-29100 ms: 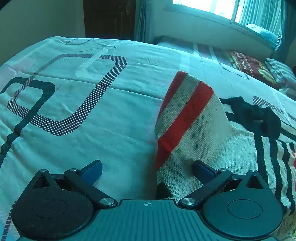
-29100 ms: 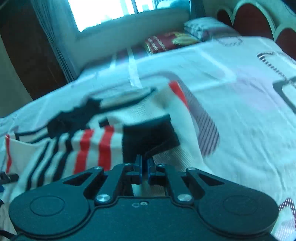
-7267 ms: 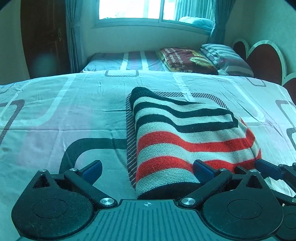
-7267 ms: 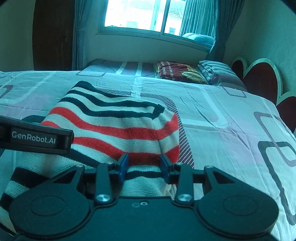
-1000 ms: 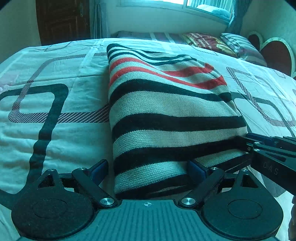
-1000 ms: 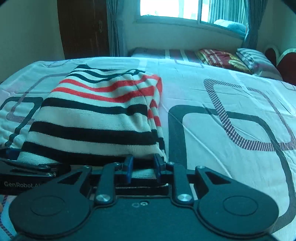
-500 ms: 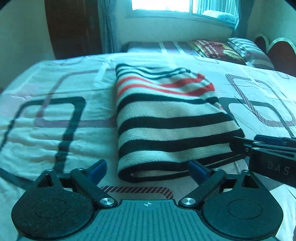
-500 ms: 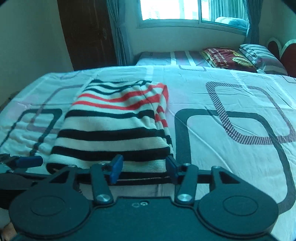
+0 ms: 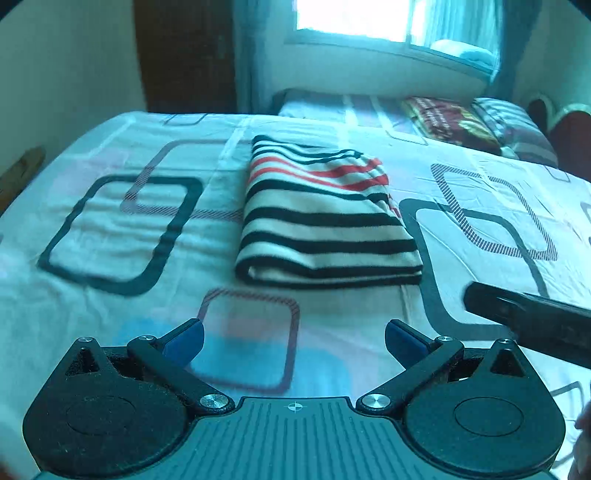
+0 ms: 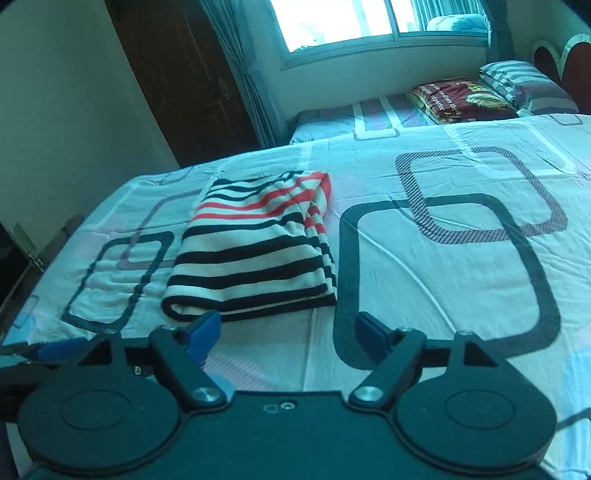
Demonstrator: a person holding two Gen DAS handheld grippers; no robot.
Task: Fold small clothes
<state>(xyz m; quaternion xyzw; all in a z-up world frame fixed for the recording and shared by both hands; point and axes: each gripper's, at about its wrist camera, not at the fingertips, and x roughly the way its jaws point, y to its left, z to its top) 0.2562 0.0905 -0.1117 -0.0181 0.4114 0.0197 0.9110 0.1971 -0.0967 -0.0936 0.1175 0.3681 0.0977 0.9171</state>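
Note:
A folded knit sweater (image 9: 325,221) with black, cream and red stripes lies flat on the bed sheet (image 9: 110,258). It also shows in the right wrist view (image 10: 255,254). My left gripper (image 9: 291,341) is open and empty, held back from the sweater's near edge. My right gripper (image 10: 290,328) is open and empty, just short of the sweater's near edge. The right gripper's body shows at the right of the left wrist view (image 9: 532,321). A blue fingertip (image 10: 55,349) of the left gripper shows at the left of the right wrist view.
The bed has a white sheet with dark rounded-square patterns (image 10: 443,258). Pillows (image 10: 524,86) and a red folded blanket (image 10: 458,98) lie on a second bed by the window (image 10: 343,22). A dark wooden door (image 10: 177,85) stands at the back left.
Both grippers have pulled back from the folded sweater and risen. The right gripper has opened wider. The sweater lies released on the bed.

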